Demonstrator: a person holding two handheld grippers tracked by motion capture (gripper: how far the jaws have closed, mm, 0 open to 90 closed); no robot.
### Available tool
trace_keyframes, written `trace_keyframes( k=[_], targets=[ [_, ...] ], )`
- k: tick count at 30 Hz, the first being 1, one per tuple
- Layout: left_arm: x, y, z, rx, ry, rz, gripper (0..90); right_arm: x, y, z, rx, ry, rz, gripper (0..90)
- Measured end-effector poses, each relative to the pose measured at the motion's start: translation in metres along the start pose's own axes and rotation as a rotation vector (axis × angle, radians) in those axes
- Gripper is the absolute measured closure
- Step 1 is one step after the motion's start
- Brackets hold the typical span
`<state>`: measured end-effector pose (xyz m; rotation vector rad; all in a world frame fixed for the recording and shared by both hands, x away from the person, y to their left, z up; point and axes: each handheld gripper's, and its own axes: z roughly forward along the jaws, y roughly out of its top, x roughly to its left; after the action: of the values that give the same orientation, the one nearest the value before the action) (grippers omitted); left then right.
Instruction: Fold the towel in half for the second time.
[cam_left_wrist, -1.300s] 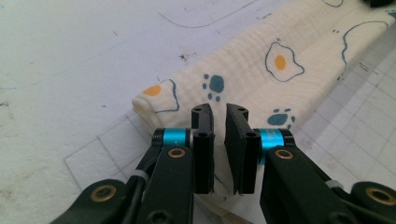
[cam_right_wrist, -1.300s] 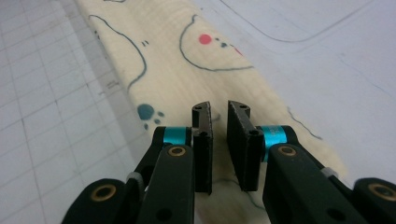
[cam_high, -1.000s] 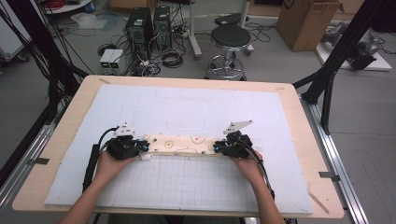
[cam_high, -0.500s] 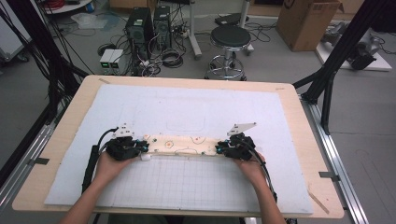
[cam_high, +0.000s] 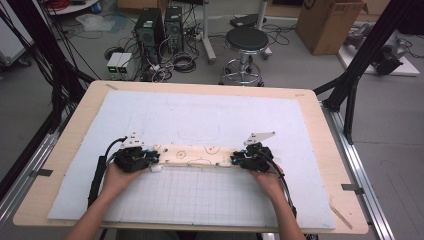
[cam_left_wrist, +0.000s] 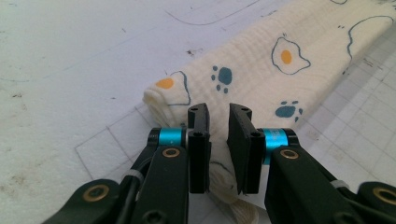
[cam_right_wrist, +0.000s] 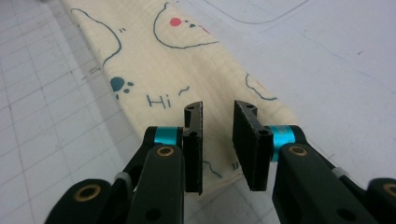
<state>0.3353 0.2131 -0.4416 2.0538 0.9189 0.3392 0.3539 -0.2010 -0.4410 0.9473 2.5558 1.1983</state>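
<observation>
Slightly wider jaws are shown on the right gripper (cam_right_wrist: 217, 116) than a second earlier; both hands are unmoved. A narrow gap is kept by the left gripper (cam_left_wrist: 218, 120) too, so both are released, cloth lying between the jaws unpinched. The folded cream muslin strip with egg and paw prints (cam_high: 195, 155) is stretched between them on the white gridded foam mat (cam_high: 200, 120).

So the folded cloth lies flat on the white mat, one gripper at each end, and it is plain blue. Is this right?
Not quite: the cloth is cream, printed with fried eggs and blue paw prints, as the left gripper view shows. The rest holds.
</observation>
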Motion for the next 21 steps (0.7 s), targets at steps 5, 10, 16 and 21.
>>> trace_keyframes(
  k=[5,10,16,21],
  targets=[
    [0.000,0.001,0.000,-0.013,-0.002,-0.011,74.5,-0.001,0.001,0.001,-0.013,0.009,0.020,70.4],
    [0.001,0.003,-0.006,-0.057,-0.016,-0.040,67.9,0.000,0.002,-0.002,-0.045,0.017,0.047,63.6],
    [0.001,0.005,-0.011,-0.078,-0.026,-0.051,61.6,0.000,0.004,-0.010,-0.103,0.006,0.067,56.0],
    [-0.001,0.006,-0.016,-0.101,-0.045,-0.054,57.0,0.002,0.005,-0.015,-0.124,-0.002,0.085,46.1]
  ],
)
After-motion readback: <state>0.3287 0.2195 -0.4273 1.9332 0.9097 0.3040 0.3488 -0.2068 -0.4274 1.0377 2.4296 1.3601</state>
